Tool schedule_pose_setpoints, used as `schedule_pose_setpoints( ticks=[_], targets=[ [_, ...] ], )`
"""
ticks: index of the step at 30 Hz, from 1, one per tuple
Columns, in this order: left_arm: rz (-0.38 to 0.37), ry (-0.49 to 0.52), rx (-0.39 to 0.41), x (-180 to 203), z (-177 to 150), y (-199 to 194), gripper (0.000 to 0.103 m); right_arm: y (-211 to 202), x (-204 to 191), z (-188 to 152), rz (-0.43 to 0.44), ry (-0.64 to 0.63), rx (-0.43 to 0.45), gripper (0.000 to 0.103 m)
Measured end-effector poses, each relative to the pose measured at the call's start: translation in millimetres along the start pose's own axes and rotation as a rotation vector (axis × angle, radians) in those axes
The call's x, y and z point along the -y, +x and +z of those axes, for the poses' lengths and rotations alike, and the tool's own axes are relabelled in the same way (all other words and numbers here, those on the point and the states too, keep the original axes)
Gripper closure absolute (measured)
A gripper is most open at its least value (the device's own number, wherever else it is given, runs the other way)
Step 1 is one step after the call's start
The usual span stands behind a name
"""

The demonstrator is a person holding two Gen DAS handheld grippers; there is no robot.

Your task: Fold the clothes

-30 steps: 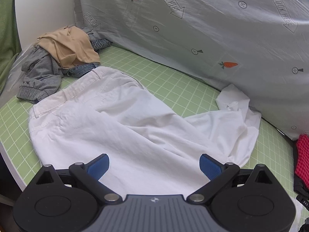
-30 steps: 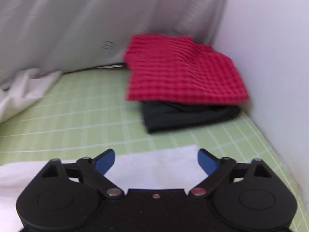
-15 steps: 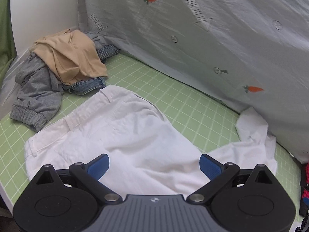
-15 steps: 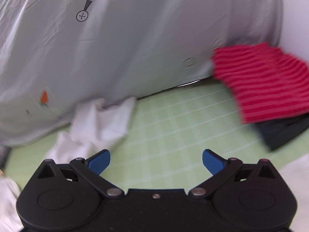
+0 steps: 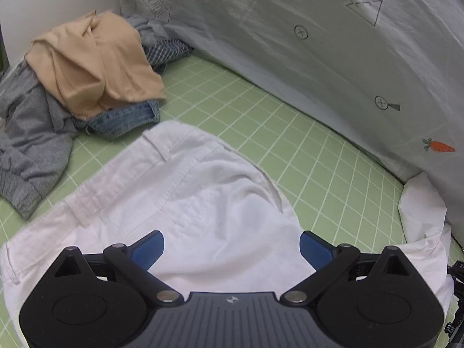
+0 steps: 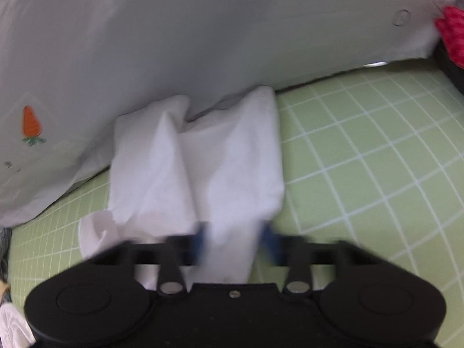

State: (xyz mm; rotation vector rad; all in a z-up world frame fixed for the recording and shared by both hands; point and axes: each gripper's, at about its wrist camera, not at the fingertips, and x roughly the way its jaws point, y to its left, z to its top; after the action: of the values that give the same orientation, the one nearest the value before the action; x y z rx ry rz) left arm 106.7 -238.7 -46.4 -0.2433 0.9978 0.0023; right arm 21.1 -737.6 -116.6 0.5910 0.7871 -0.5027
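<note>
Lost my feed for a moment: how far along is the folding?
Done: a red checked item sits on a dark one at the right edge, apparently folded. In hand: the white trousers lie spread on the green mat; the right gripper is closing on a leg end, the left gripper is open above them. Left: the pile of unfolded clothes.

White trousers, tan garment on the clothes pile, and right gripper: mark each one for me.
White trousers [image 5: 203,203]: left wrist view, on the seat below the waistband.
Tan garment [image 5: 95,61]: left wrist view, on its middle fold.
Right gripper [image 6: 232,243]: right wrist view, between blurred fingertips around white cloth.
</note>
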Motion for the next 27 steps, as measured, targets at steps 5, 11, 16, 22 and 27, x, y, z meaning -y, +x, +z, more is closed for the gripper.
schedule_pose_setpoints(
  ticks=[5, 11, 16, 22, 27],
  targets=[
    [-0.025, -0.032, -0.004, -1.8, -11.4, -5.0, 0.004, -71.8, 15.6, -9.5, -0.118, -0.058, 0.205, 0.101],
    [-0.022, -0.059, 0.004, -8.6, -22.6, -16.7, 0.004, -176.6, 76.5, -68.2, -0.436, 0.008, 0.316, 0.101],
    [-0.014, -0.068, 0.004, -15.0, -22.2, -21.3, 0.004, -180.3, 117.1, -126.1, -0.541, 0.082, 0.085, 0.093],
    [0.008, -0.003, 0.023, -14.6, -10.4, -23.1, 0.004, -187.6, 75.5, -98.4, -0.550, 0.005, 0.214, 0.027],
    [0.006, 0.028, 0.024, -14.9, 15.6, -5.3, 0.004, -154.7, 19.2, -50.7, -0.360, -0.028, 0.221, 0.015]
  ],
)
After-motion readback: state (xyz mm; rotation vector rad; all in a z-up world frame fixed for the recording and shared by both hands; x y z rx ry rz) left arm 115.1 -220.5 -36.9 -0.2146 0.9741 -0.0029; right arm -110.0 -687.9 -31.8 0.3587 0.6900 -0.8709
